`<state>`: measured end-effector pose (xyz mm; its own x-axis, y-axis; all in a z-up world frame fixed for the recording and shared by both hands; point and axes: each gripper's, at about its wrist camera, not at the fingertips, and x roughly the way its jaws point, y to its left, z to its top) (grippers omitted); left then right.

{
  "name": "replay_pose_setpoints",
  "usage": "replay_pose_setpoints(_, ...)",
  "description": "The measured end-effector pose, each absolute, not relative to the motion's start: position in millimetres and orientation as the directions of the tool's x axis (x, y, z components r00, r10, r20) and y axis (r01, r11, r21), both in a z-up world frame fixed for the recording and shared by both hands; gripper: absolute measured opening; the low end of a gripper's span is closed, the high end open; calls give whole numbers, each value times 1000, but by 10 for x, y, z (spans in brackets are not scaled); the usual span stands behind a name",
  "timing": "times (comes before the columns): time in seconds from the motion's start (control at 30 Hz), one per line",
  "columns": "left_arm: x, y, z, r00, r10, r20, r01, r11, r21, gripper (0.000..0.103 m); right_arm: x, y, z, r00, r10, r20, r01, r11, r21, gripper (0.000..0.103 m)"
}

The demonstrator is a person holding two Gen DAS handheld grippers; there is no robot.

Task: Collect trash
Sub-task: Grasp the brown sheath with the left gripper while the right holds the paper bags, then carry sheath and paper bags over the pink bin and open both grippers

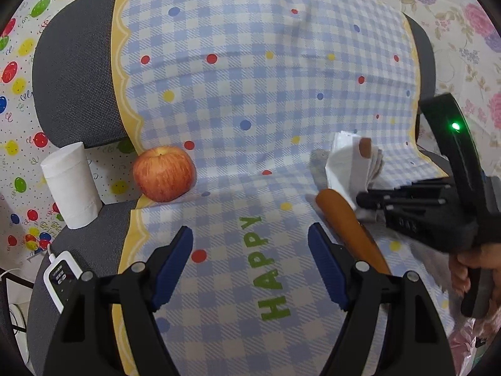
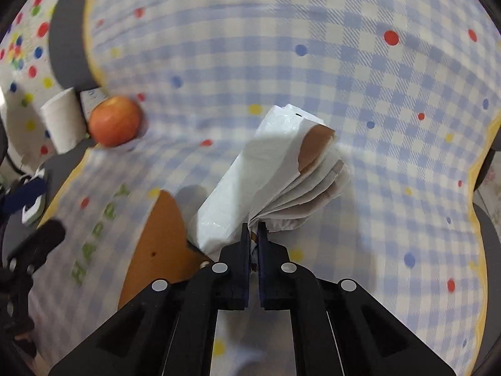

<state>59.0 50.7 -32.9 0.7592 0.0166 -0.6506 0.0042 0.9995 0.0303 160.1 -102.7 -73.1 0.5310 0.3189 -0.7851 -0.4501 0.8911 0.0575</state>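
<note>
A white folded paper bag (image 2: 266,172) with a brown inner flap is pinched at its near end by my right gripper (image 2: 254,232), which is shut on it and lifts it off the blue checked cloth (image 2: 344,78). The bag also shows in the left wrist view (image 1: 347,166), held by the right gripper (image 1: 363,200) at the right. My left gripper (image 1: 250,250) is open and empty above the cloth near the word HAPPY. A brown sausage-like piece (image 1: 350,228) lies just right of my left gripper's right finger; it also shows in the right wrist view (image 2: 156,244).
A red apple (image 1: 163,174) sits at the cloth's left edge, with a white paper roll (image 1: 71,185) standing left of it. A white controller with a cable (image 1: 61,277) lies at the lower left. Grey cushions (image 1: 75,72) lie under the cloth.
</note>
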Motion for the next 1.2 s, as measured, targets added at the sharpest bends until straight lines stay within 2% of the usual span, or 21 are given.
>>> replay_pose_setpoints(0.17, 317, 402, -300, 752, -56, -657, 63, 998, -12, 74, 1061, -1233, -701, 530, 374, -761, -417, 896, 150, 5)
replay_pose_setpoints(0.3, 137, 213, -291, 739, -110, -665, 117, 993, -33, 75, 771, -1491, -495, 669, 287, -686, -328, 942, 74, 5)
replay_pose_setpoints(0.37, 48, 82, -283, 731, -134, -669, 151, 988, -33, 75, 689, -1658, -367, 704, 271, -657, -282, 955, 92, 5)
replay_pose_setpoints(0.7, -26, -298, -470, 686, -155, -711, 206, 978, -14, 73, 103, -2154, -304, 738, 237, -632, -207, 971, 123, 5)
replay_pose_setpoints(0.9, 67, -277, -610, 645, -185, -742, 182, 980, -86, 61, -156, -2390, -388, 736, 228, -638, -171, 974, 151, 6)
replay_pose_setpoints(0.97, 66, -321, -597, 651, -177, -738, 186, 980, -70, 52, -203, -2447, -411, 735, 230, -638, -162, 973, 164, 6)
replay_pose_setpoints(1.03, 63, -383, -574, 660, -168, -732, 196, 979, -48, 31, -243, -2472, -422, 737, 231, -635, -155, 973, 173, 6)
replay_pose_setpoints(1.07, 55, -410, -550, 665, -168, -728, 203, 978, -41, 28, -259, -2482, -425, 738, 232, -634, -154, 972, 176, 6)
replay_pose_setpoints(1.13, 21, -444, -495, 673, -187, -715, 220, 974, -48, 14, -299, -2491, -419, 741, 232, -630, -152, 972, 180, 6)
replay_pose_setpoints(1.2, -41, -486, -423, 689, -202, -696, 240, 970, -44, 9, -352, -2507, -400, 747, 227, -625, -151, 973, 174, 6)
